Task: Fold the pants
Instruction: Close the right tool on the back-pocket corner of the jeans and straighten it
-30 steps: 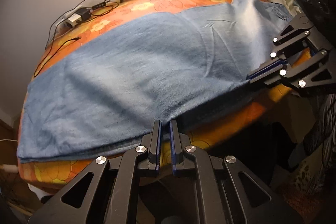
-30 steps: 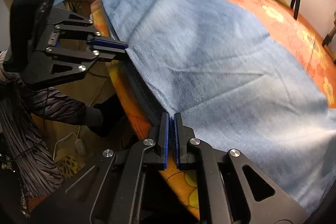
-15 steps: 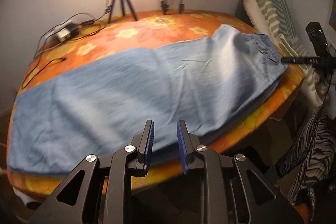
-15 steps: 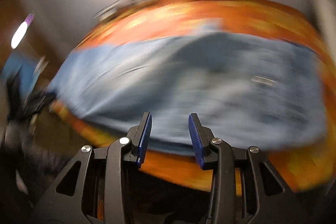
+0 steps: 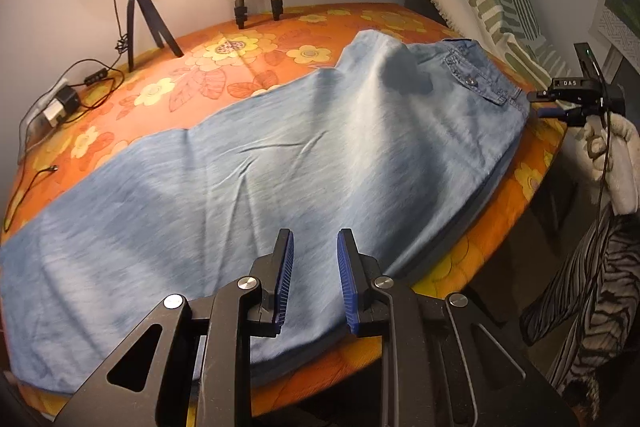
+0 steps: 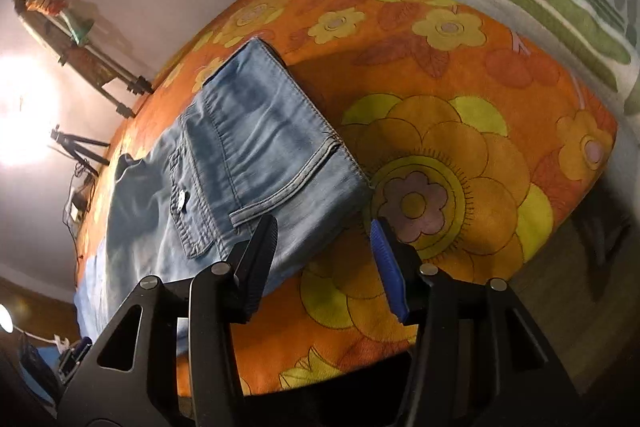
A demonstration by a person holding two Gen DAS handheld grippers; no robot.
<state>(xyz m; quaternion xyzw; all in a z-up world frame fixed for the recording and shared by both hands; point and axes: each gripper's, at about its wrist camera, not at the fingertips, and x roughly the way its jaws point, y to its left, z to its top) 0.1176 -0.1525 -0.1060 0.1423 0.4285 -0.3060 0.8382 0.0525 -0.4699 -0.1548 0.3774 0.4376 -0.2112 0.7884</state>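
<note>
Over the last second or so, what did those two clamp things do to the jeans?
Both let go. The left hand-held gripper had pinched the near edge of the light blue denim pants; now it is open above them. The right hand-held gripper released that edge too, swung to the waistband end and rolled over, its jaws opening with nothing between them. The pants lie flat as before on the orange flowered cloth.

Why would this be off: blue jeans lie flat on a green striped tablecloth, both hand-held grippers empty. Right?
Wrong on the cloth only. The jeans lie flat on an orange floral tablecloth, as the left wrist view shows. The left hand-held gripper and right hand-held gripper are empty; the right one's jaws are opening.
</note>
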